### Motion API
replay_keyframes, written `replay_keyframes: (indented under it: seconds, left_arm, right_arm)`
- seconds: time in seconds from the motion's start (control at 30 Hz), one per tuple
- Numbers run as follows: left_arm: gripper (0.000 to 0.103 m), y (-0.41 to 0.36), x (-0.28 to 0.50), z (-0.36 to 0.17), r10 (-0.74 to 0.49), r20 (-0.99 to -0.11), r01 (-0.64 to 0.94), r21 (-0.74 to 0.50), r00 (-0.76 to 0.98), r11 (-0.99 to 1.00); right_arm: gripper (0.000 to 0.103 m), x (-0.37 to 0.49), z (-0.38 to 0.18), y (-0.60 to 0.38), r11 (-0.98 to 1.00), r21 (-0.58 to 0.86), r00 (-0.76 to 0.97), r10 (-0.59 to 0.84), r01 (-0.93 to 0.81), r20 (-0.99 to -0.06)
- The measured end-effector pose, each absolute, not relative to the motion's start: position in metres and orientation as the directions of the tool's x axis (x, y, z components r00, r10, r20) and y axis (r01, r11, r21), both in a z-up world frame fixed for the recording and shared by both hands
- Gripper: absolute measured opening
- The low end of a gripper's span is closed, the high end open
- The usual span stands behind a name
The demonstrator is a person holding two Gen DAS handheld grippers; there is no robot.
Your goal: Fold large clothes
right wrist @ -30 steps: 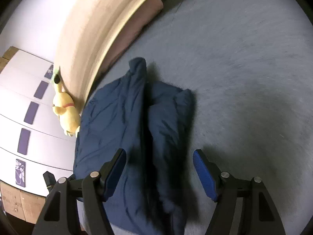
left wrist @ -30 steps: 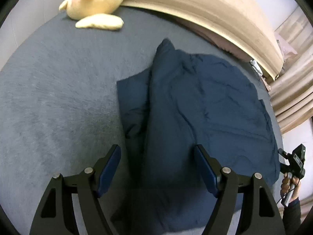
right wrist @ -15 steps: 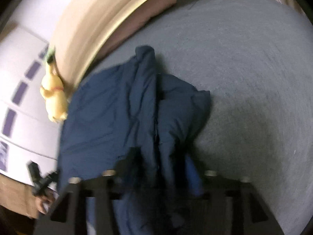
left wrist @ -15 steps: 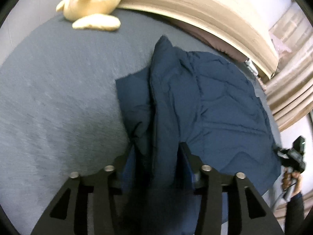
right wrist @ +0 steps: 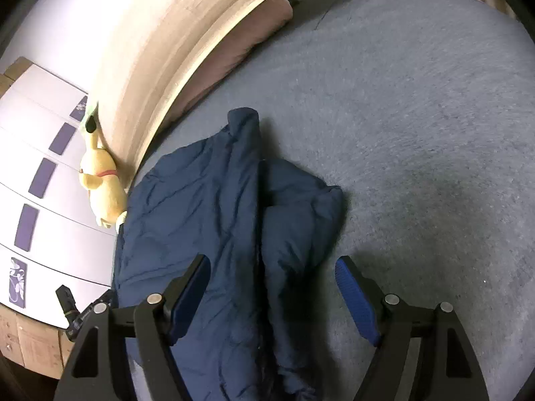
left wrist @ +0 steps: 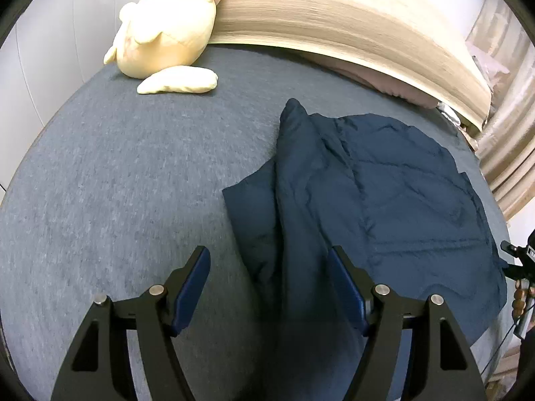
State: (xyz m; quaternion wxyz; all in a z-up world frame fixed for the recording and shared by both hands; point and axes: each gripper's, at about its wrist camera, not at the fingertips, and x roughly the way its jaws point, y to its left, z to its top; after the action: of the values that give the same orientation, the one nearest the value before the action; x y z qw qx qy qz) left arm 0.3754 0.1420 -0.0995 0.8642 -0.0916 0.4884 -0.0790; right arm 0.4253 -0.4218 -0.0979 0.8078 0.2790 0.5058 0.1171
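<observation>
Holding a gripper in each hand above the bed, we point both down at the navy jacket [left wrist: 384, 193], which lies partly folded on the grey bedspread [left wrist: 117, 173] with one long ridge of fabric running away from us toward the wooden headboard [left wrist: 351, 23].

Left gripper [left wrist: 271, 267]: jaws spread, having just been opening. The jacket's ridge passes between the blue pads [left wrist: 192, 287], but neither pad presses on it; the left pad stands over bare bedspread.

Right gripper [right wrist: 272, 279]: jaws spread wide, having just been opening. Jacket fabric lies below and between the fingers, and we see no pad pinching it; the right-hand pad [right wrist: 356, 300] stands over bare bedspread just beside the jacket's edge.

A yellow plush toy [left wrist: 170, 33] rests against the headboard, well apart from the jacket. A brown pillow [right wrist: 234, 50] lies along the headboard's base.
</observation>
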Motion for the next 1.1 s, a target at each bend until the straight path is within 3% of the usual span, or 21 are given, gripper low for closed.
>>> replay_keyframes:
  seconds: [0.8, 0.9, 1.03, 1.1]
  left_arm:
    - [0.074, 0.153, 0.396, -0.113, -0.258, -0.825, 0.06, -0.265, 0.503, 0.962]
    - [0.079, 0.155, 0.398, -0.121, -0.308, -0.829, 0.053, -0.321, 0.467, 0.946]
    - [0.08, 0.143, 0.401, -0.138, -0.462, -0.818, 0.111, -0.453, 0.343, 0.885]
    - [0.081, 0.142, 0.403, -0.139, -0.467, -0.816, 0.12, -0.455, 0.342, 0.882]
  right_arm:
    - [0.08, 0.446, -0.117, -0.418, 0.815, 0.572, 0.422, 0.49, 0.087, -0.762]
    - [0.081, 0.451, -0.121, -0.402, 0.798, 0.601, 0.388, 0.537, 0.055, -0.749]
    - [0.081, 0.455, -0.113, -0.383, 0.811, 0.584, 0.357, 0.556, -0.037, -0.751]
    - [0.072, 0.459, -0.117, -0.382, 0.828, 0.559, 0.338, 0.538, -0.041, -0.772]
